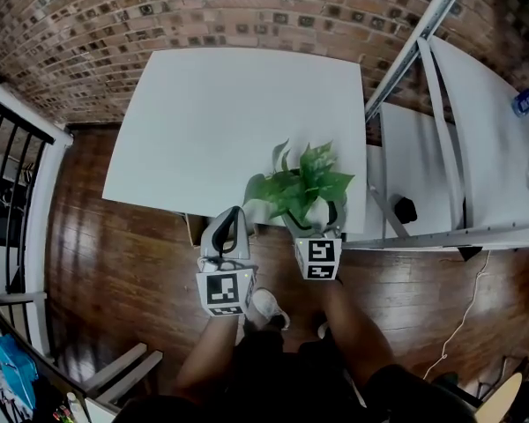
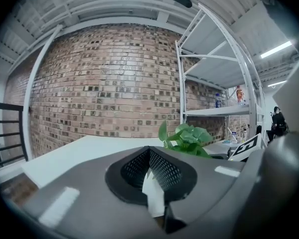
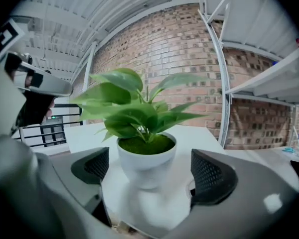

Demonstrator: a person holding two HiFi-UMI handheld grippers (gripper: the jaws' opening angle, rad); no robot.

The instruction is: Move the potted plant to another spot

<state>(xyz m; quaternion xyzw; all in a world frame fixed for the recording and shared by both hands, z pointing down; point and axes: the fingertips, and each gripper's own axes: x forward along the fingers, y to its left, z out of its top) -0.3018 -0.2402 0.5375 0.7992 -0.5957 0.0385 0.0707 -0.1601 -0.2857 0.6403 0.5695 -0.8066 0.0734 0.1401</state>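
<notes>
**Head view.** Looking steeply down, a white tabletop (image 1: 212, 122) stands against a brick wall. The potted plant (image 1: 301, 188) sits at about five o'clock on the tabletop, close to its near edge. The right tongs (image 1: 317, 221) reach in from six o'clock with their arms either side of the pot. The left tongs (image 1: 235, 211) hang off the near edge at about eight o'clock from the plant, apart from it. A white shelf rack (image 1: 458, 148) fills the three o'clock side.

**Left gripper view.** The left tongs (image 2: 149, 156) are pressed together with nothing between them. The plant's leaves (image 2: 187, 139) show at two o'clock, beyond the tongs. This view alone shows bottles on the shelves (image 2: 217, 111).

**Right gripper view.** The right tongs (image 3: 154, 172) are spread wide. The white pot (image 3: 145, 161) stands upright and centred between the mesh pads, with a clear gap at nine and three o'clock, so nothing is gripped yet. Only this view shows that gap and the moss-covered top of the pot.

**Handling.** The pot looks small, stiff and smooth, probably light but slippery. The leaves are soft and would bend or tear. The best hold is likely across the pot's wall just under the rim, kept upright so the filling stays in.
</notes>
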